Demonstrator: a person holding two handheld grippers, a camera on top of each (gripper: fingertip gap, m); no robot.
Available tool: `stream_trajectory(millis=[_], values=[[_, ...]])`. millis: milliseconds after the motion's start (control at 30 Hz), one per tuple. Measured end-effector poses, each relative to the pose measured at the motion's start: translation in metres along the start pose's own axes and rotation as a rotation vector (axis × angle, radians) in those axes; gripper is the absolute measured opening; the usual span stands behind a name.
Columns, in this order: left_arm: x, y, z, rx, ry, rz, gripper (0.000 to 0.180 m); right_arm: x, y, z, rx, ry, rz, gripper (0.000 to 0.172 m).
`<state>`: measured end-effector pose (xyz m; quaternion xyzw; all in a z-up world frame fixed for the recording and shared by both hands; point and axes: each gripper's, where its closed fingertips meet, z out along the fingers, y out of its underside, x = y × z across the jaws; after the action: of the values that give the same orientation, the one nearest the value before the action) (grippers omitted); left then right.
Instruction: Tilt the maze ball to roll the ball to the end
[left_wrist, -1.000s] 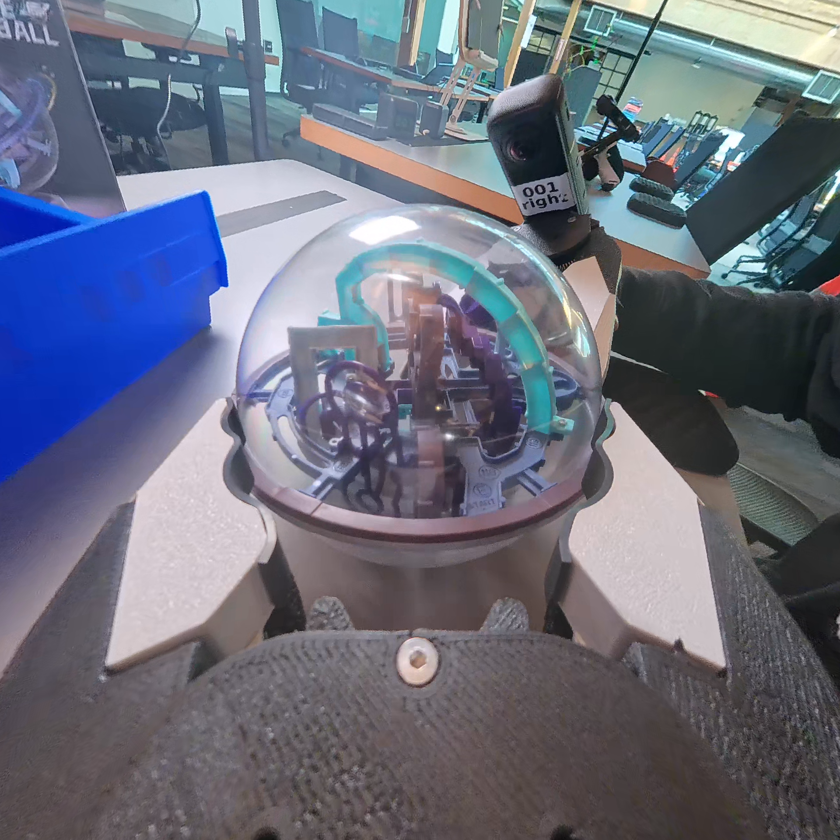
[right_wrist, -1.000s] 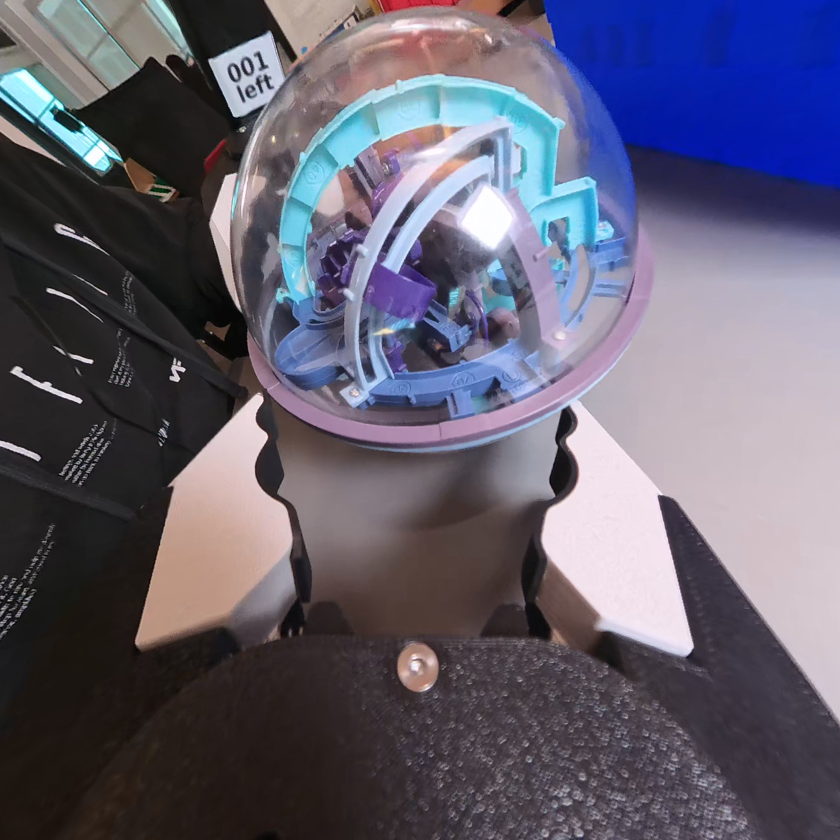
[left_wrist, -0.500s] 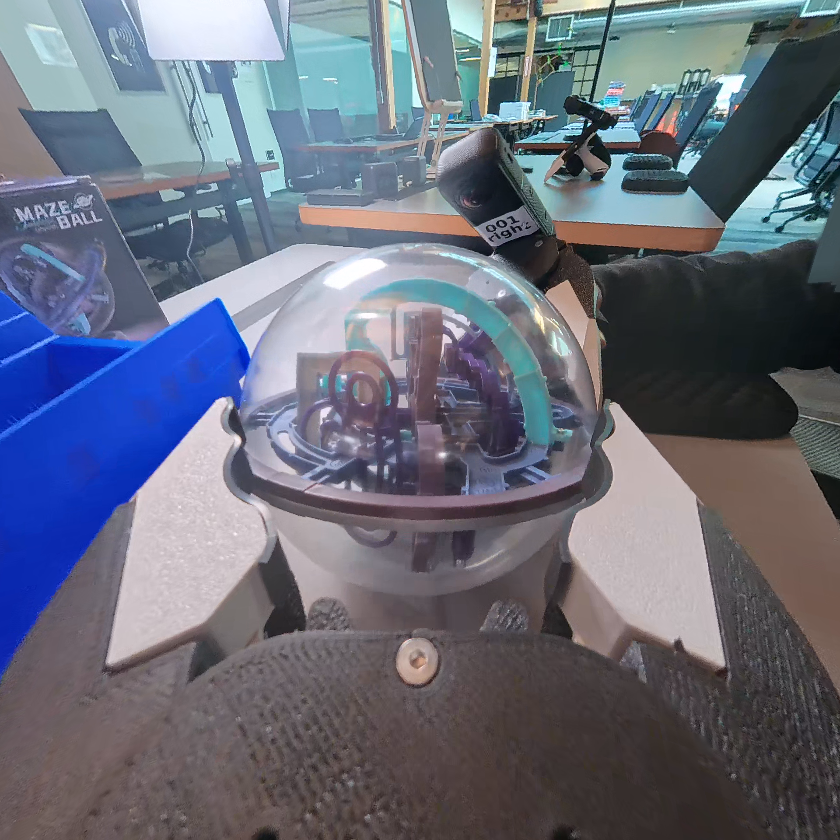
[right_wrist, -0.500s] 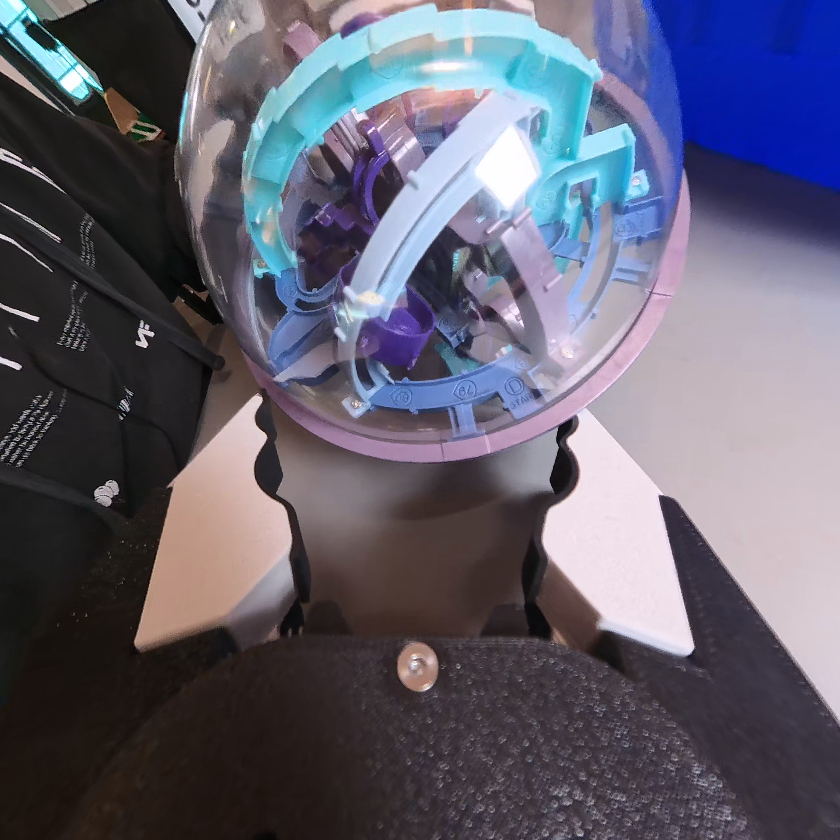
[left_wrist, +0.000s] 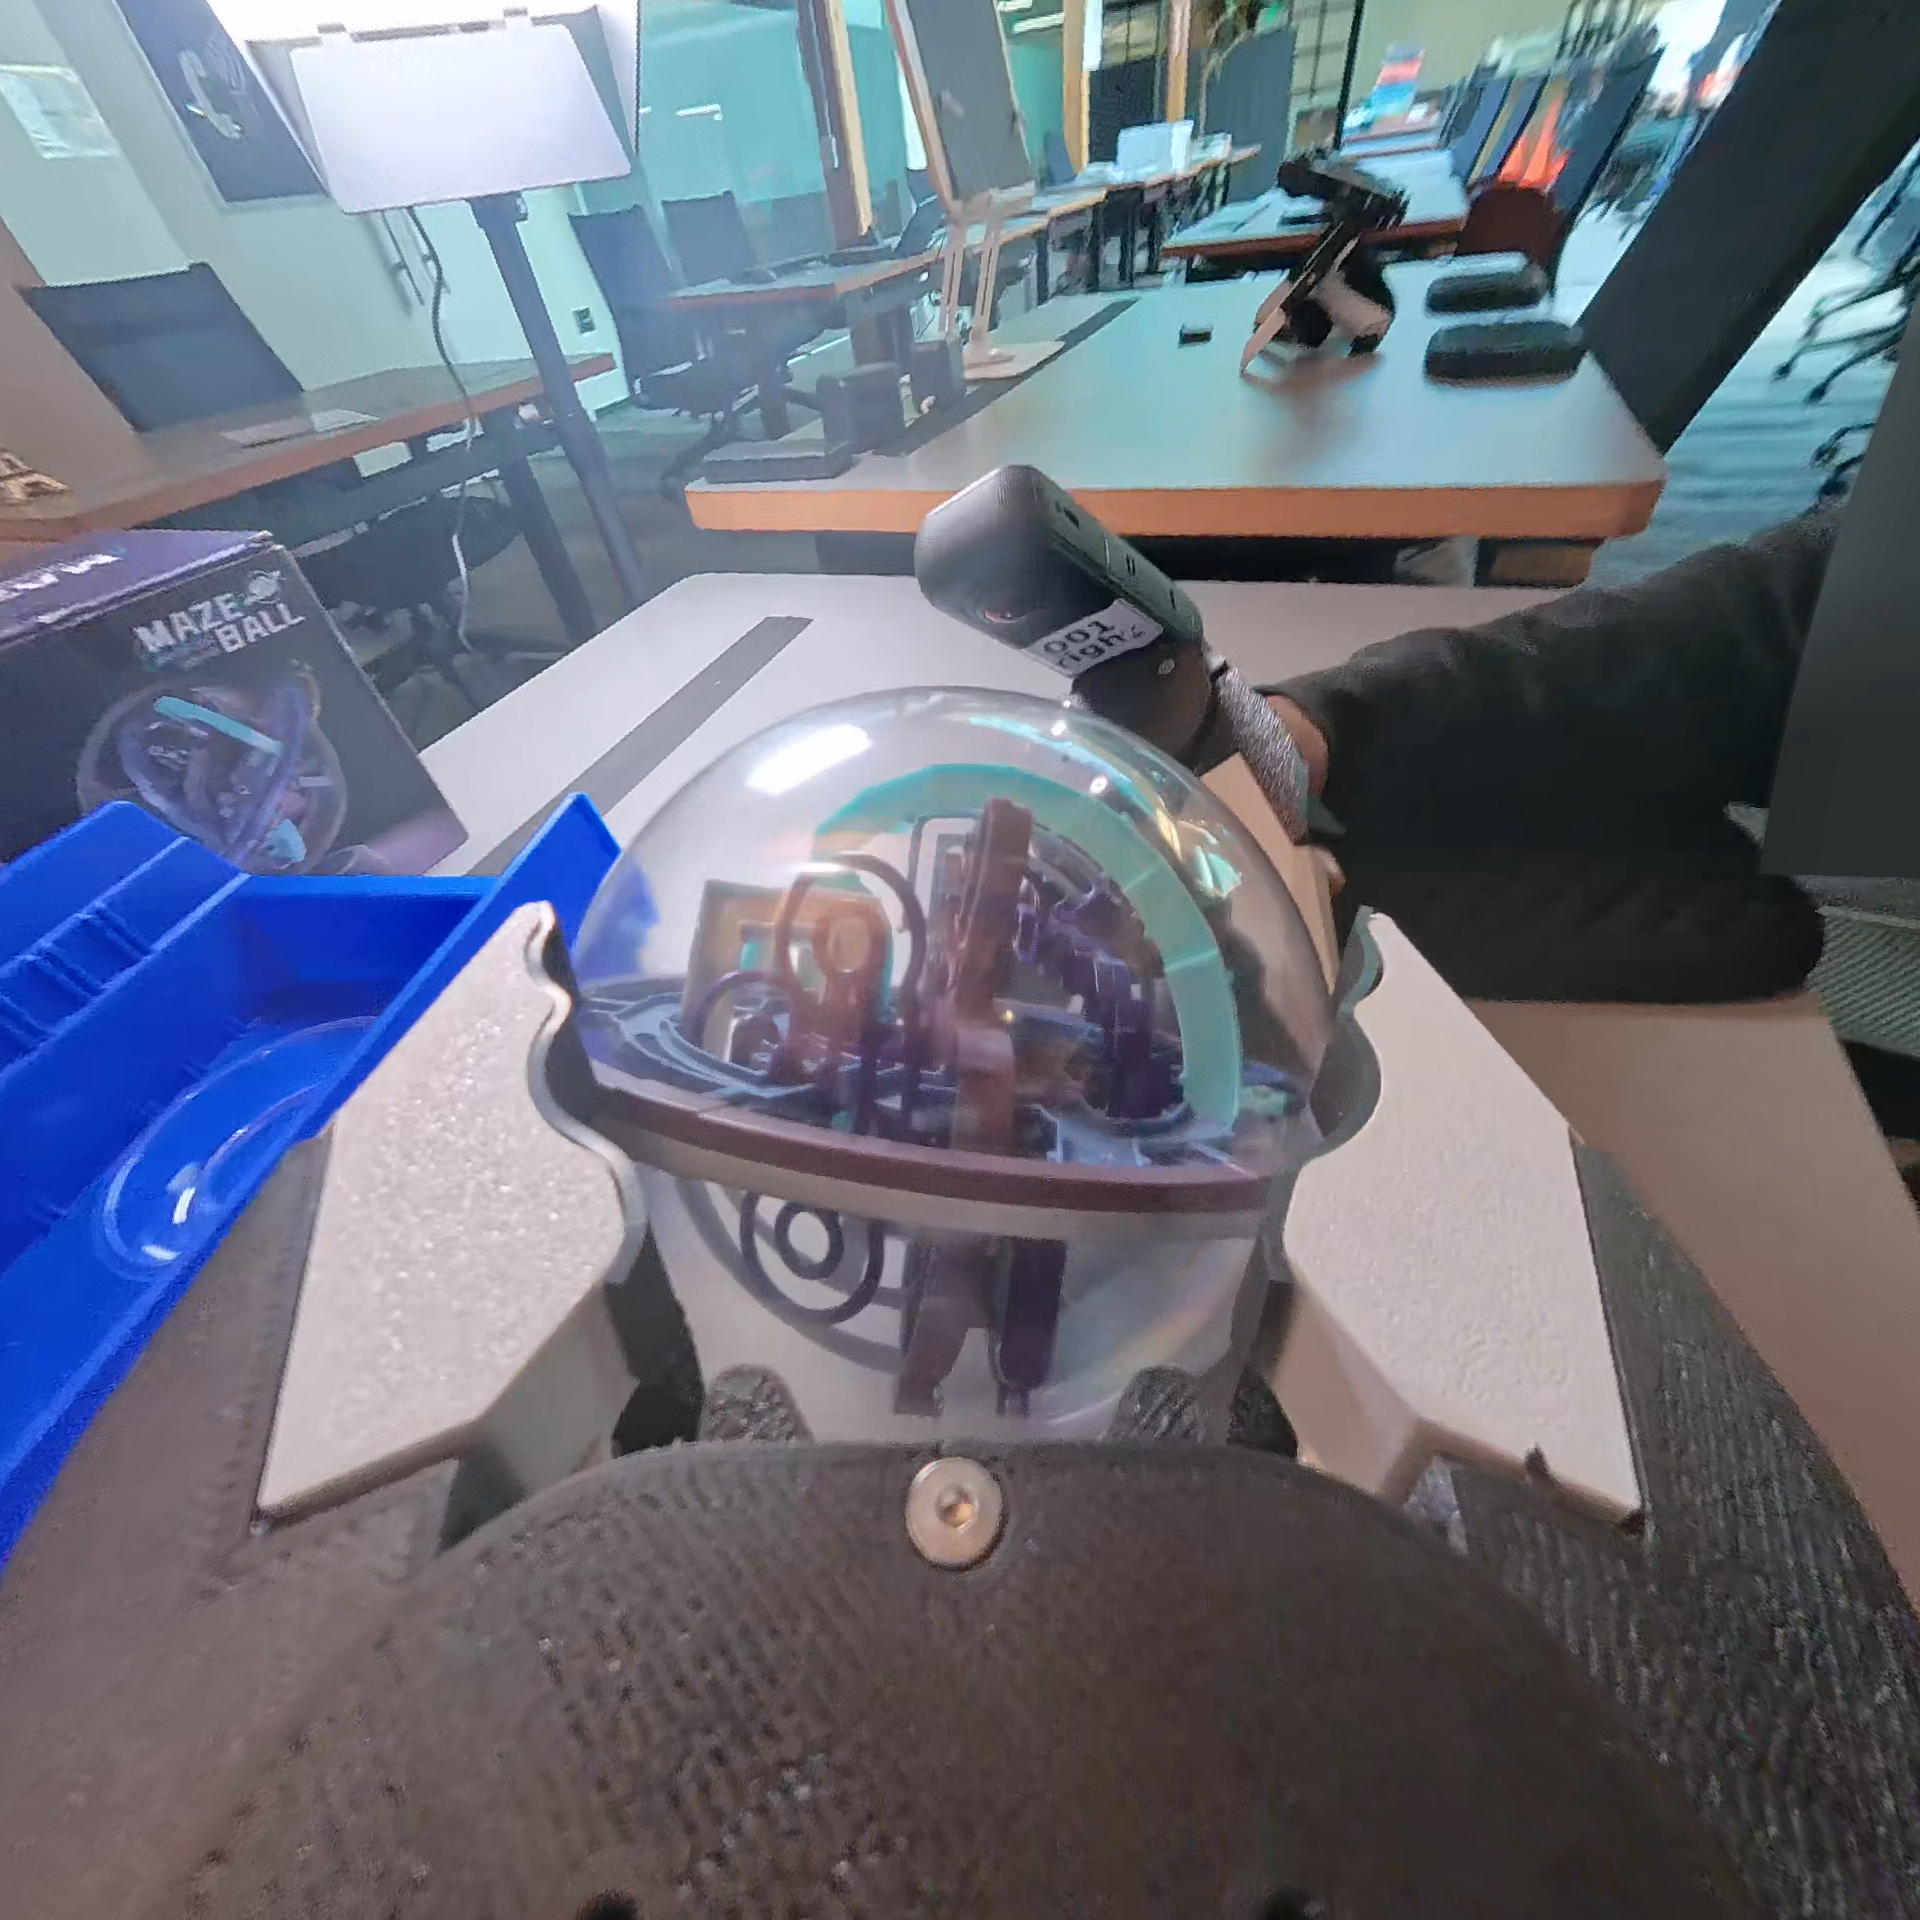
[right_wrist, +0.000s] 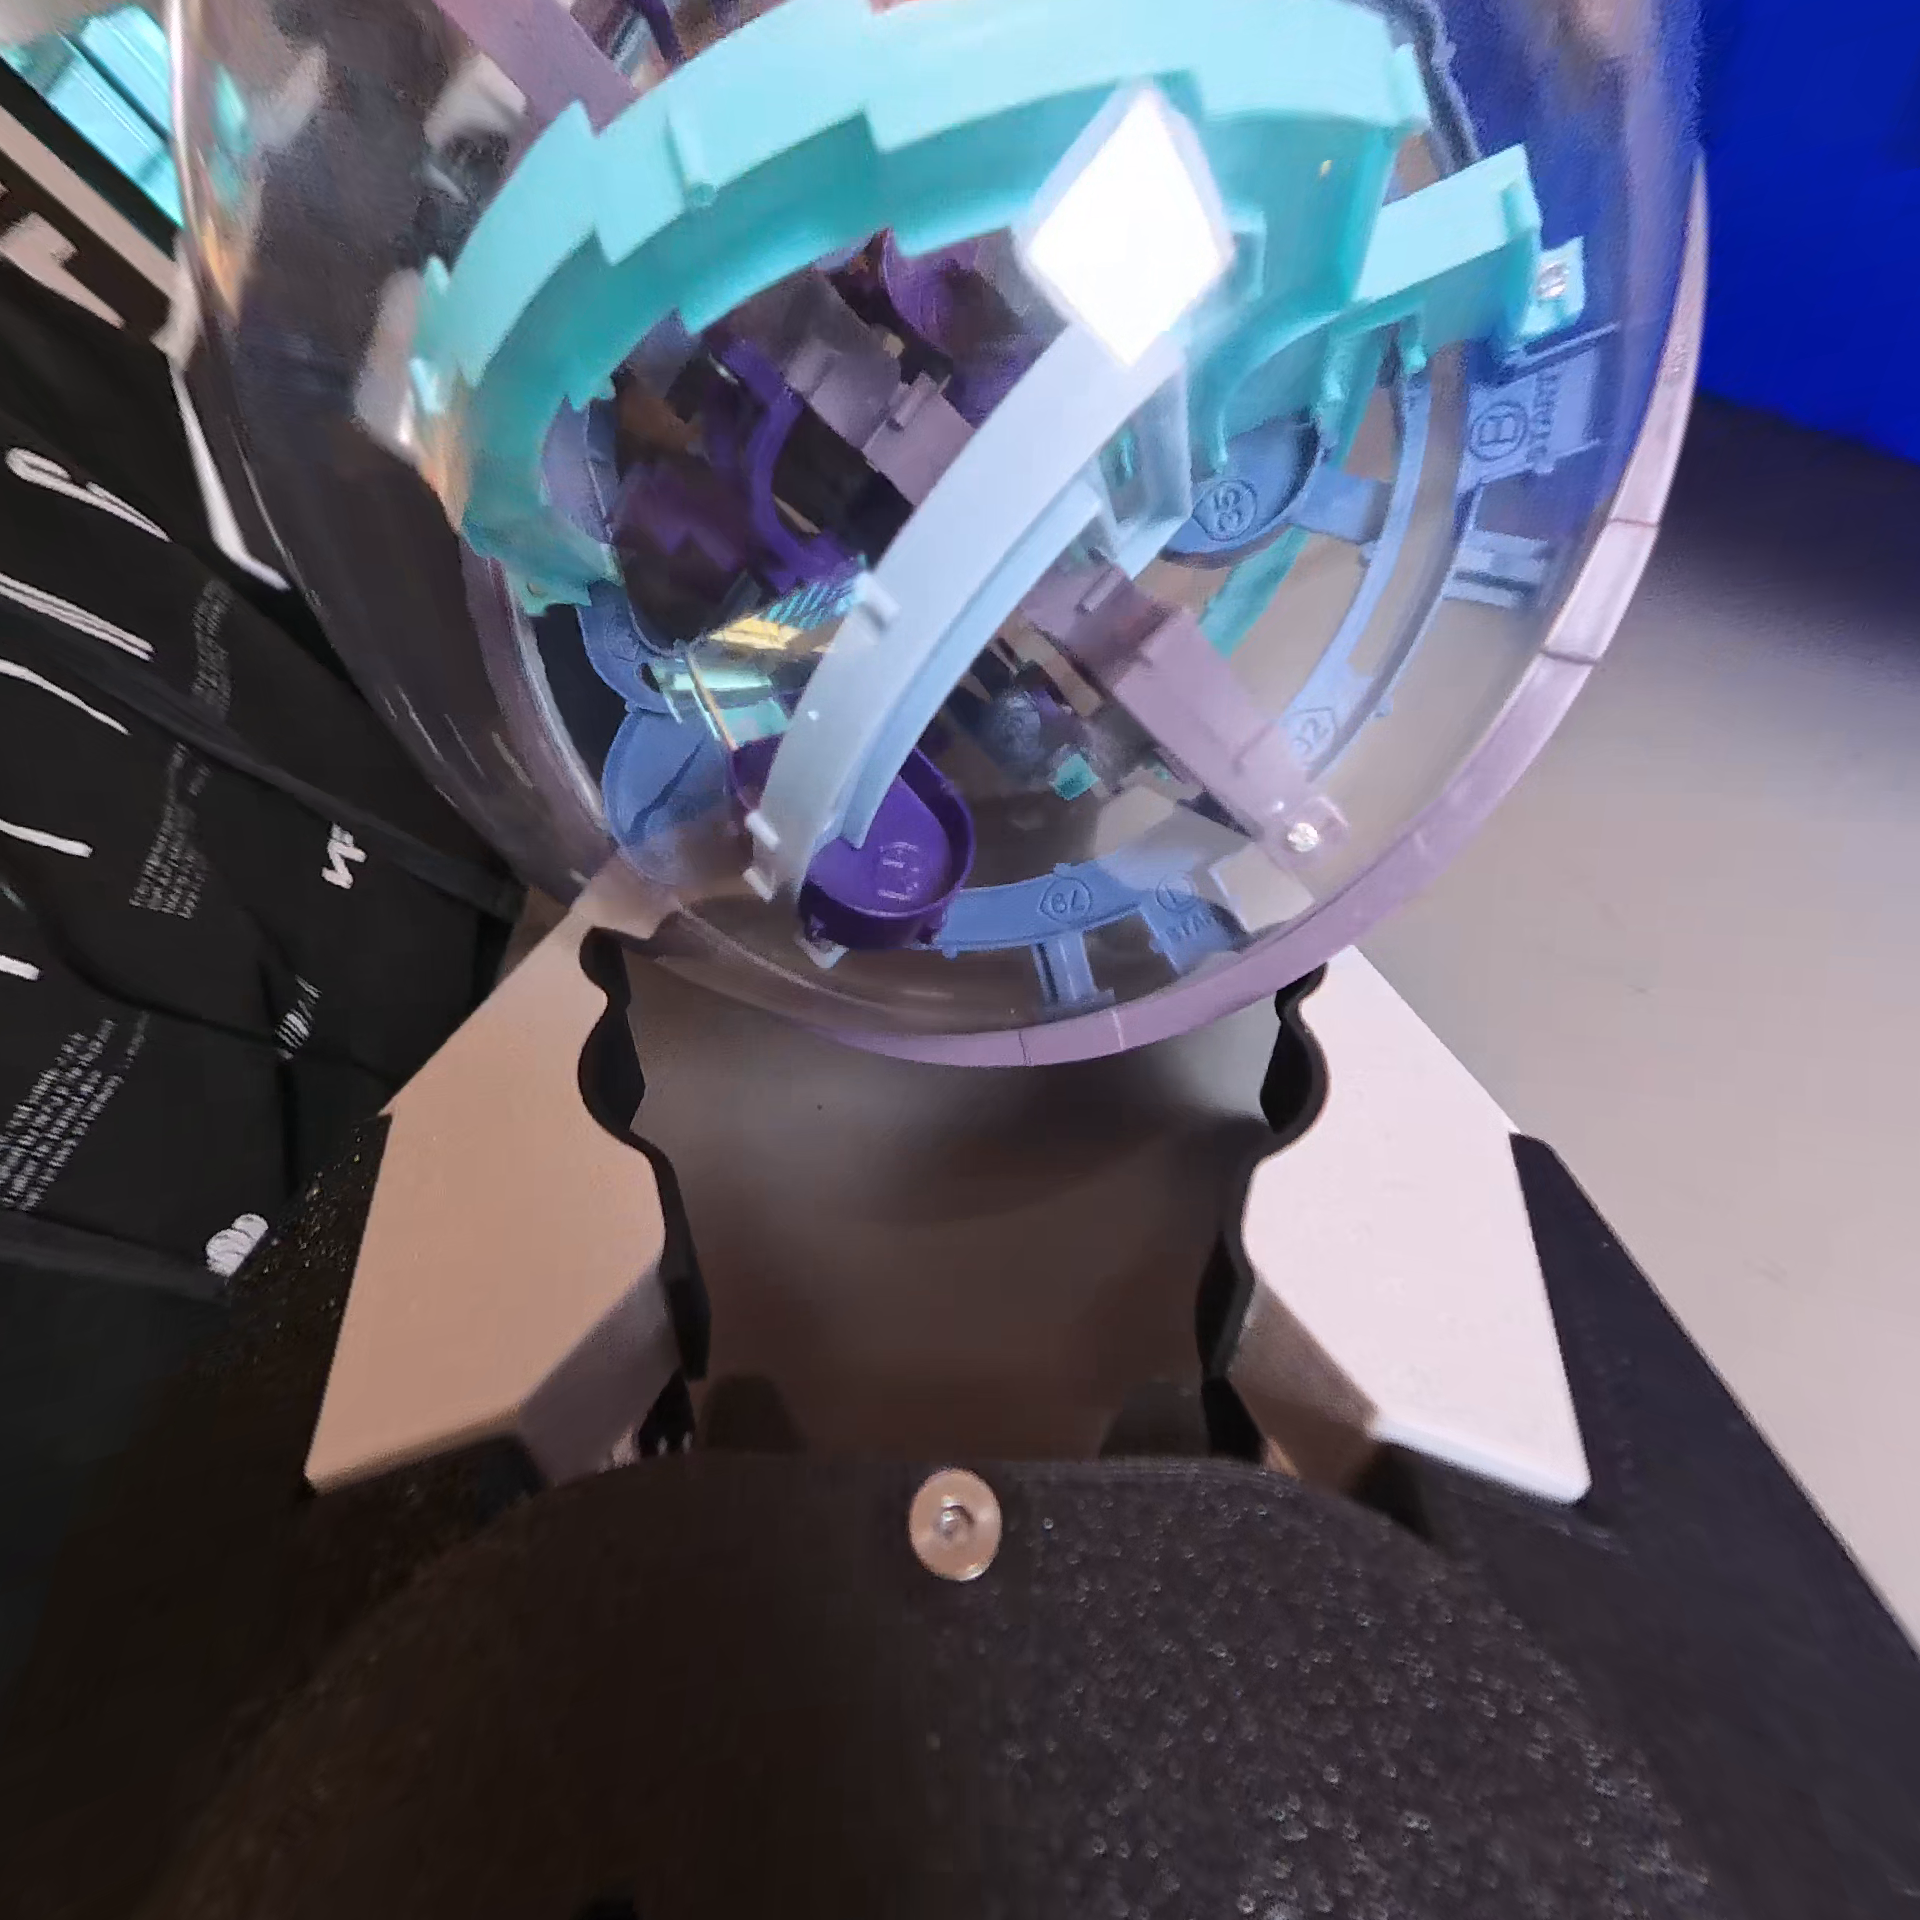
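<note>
The maze ball (left_wrist: 956, 997) is a clear sphere with a purple rim band and teal, blue and purple tracks inside. My left gripper (left_wrist: 956, 935) is shut on it, with one pale finger (left_wrist: 457, 1143) against each side at the rim. My right gripper (right_wrist: 945, 977) holds the ball's far side. Its two fingertips (right_wrist: 1299, 1008) press on the lower shell and rim of the ball (right_wrist: 935, 468), which fills the upper frame. The right gripper also shows in the left wrist view (left_wrist: 1236, 748), behind the ball and leaning left. A small grey ball (right_wrist: 1018, 727) lies among the inner tracks.
A blue bin (left_wrist: 208, 987) stands close on the left with a clear dome piece (left_wrist: 208, 1164) in it, and the toy's box (left_wrist: 208, 707) behind it. A person's dark sleeve (left_wrist: 1558, 810) is at the right. The grey table (left_wrist: 727, 634) lies beneath. Dark clothing (right_wrist: 156, 831) is beside the right gripper.
The ball has tipped between both grippers: the left view now shows more of its lower half, and it looms larger in the right view. The right gripper has leaned over to the left.
</note>
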<state>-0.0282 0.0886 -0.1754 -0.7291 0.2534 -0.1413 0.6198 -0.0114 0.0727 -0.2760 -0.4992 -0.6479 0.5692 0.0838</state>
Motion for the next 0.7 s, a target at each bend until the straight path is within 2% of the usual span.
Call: stream_trajectory(millis=[267,700], values=[[0.0,-0.001,0.002,-0.026,-0.02,0.062,0.143,-0.002,-0.003,0.004,0.038,-0.04,0.024,0.122],[0.003,-0.038,0.009,-0.092,-0.017,0.203,0.145,-0.016,-0.032,0.004,0.222,-0.168,0.019,0.123]])
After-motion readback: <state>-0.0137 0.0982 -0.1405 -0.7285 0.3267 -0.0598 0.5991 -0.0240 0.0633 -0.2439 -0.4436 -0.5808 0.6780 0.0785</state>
